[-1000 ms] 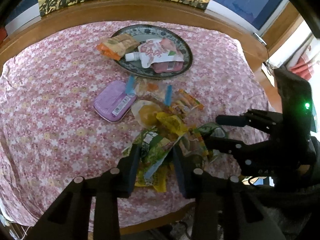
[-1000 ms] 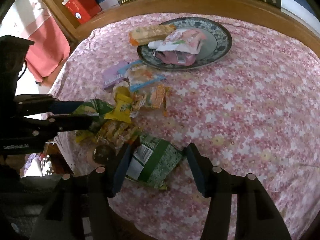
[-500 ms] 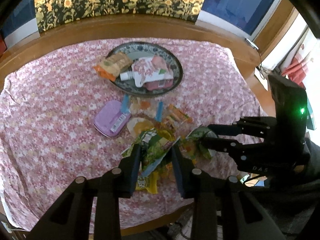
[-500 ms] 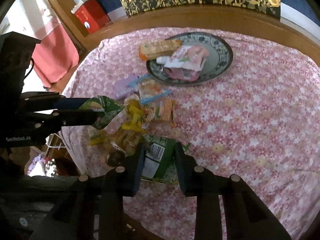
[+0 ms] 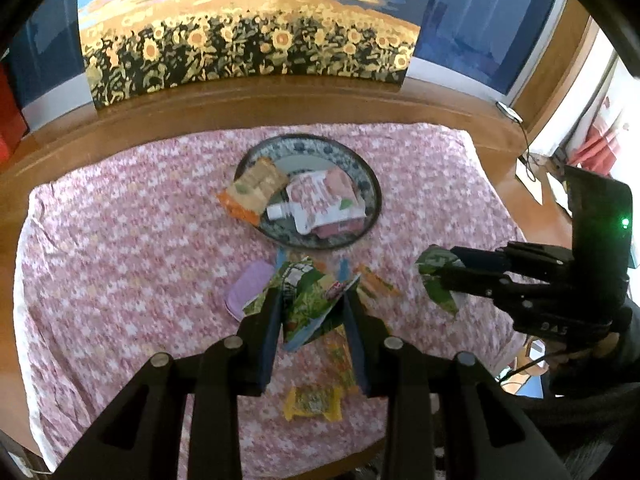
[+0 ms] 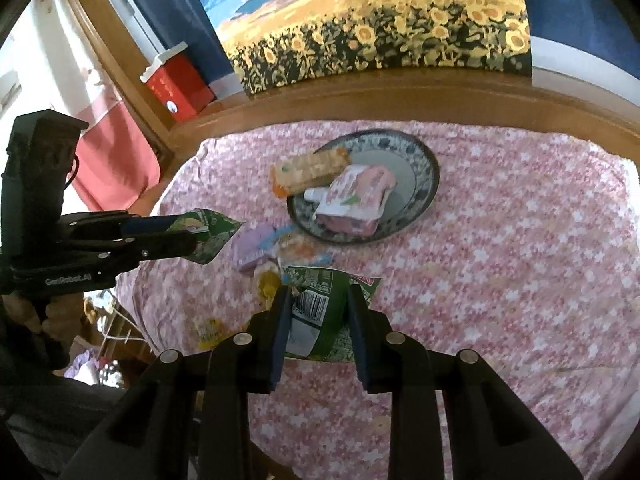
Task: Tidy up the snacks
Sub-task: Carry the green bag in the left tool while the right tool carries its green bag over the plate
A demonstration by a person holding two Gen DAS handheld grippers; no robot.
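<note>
I am working over the pink floral tablecloth (image 5: 120, 280), where the patterned plate (image 5: 370, 184) is sitting toward the far side, already holding an orange cracker pack (image 5: 256, 188) and a pink pouch (image 5: 320, 200). To do this step well, I judge I should be carrying both packets level over to the plate, setting them down flat beside what is there, and easing the fingers apart only once each one is resting.

My left gripper (image 5: 312, 300) is clamping a green snack bag (image 5: 308, 304) between its fingers, lifted above the loose pile, with the plate straight ahead and well apart. My right gripper (image 6: 316, 304) is pinching a second green packet (image 6: 320, 312), barcode side showing, likewise short of the plate.

A purple packet (image 5: 248, 288) and a small yellow wrapper (image 5: 314, 402) are lying on the cloth near me.
</note>
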